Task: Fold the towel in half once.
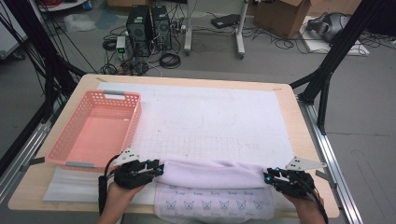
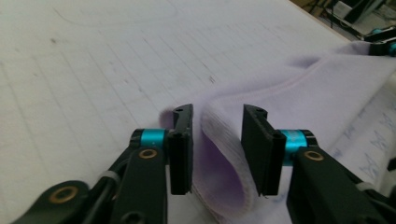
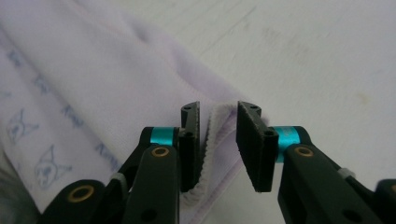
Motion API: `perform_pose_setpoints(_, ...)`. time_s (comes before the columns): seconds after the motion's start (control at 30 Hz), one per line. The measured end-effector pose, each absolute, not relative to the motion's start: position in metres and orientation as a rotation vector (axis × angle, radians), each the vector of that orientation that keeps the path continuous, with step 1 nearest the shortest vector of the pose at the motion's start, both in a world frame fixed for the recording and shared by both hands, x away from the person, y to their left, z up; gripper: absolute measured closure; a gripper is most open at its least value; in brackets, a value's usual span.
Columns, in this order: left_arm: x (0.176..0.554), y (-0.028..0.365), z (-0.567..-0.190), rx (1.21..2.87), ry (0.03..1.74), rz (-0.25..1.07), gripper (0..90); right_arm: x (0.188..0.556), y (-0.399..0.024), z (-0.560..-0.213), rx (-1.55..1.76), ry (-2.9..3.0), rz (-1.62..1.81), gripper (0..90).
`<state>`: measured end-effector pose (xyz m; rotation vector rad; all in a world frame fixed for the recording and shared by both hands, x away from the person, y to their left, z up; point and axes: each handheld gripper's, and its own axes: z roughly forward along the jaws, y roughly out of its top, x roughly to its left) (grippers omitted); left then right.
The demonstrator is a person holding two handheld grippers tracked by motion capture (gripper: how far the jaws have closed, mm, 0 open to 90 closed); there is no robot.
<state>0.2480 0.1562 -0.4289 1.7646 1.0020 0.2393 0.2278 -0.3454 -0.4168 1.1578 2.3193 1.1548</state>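
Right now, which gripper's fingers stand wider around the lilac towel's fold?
The left gripper: a clear gap on both sides of the folded lilac fleece towel. The right gripper sits closer.

Overall light: bright and even from above; my high view looks soft and low in detail.
Shadows: faint; a thin dark band lies under the folded towel (image 1: pixel 212 173) at the near edge of the tabletop (image 1: pixel 299 116).
Glare: the white sheet (image 2: pixel 93 70) washes out pale in my left gripper view.
Focus: in my right gripper view, the towel's printed faces at the left blur.
Edges: the floor beyond the tabletop looks darker and grainy.
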Motion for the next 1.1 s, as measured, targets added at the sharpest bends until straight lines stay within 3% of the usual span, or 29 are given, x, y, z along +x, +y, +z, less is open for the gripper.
perform_pose_setpoints(0.1,0.256,0.160,-0.425,1.724,1.023,0.256,52.0,0.231,-0.349,-0.408,1.172,2.225,1.221,68.0)
perform_pose_setpoints(0.3,0.271,0.154,-0.430,1.747,1.031,0.249,51.8,0.247,-0.347,-0.403,1.191,2.166,1.303,68.8)
perform_pose_setpoints(0.4,0.276,0.151,-0.431,1.756,1.035,0.249,51.8,0.245,-0.339,-0.409,1.153,2.307,1.133,69.5)
perform_pose_setpoints(0.5,0.279,0.151,-0.432,1.755,1.044,0.249,51.7,0.241,-0.340,-0.416,1.184,2.377,0.972,63.2)
perform_pose_setpoints(0.9,0.281,0.142,-0.444,1.833,1.060,0.229,49.1,0.232,-0.363,-0.424,1.187,2.309,1.077,49.4)
perform_pose_setpoints(1.1,0.281,0.136,-0.450,1.931,1.054,0.235,53.9,0.232,-0.369,-0.425,1.203,2.263,1.198,41.0)
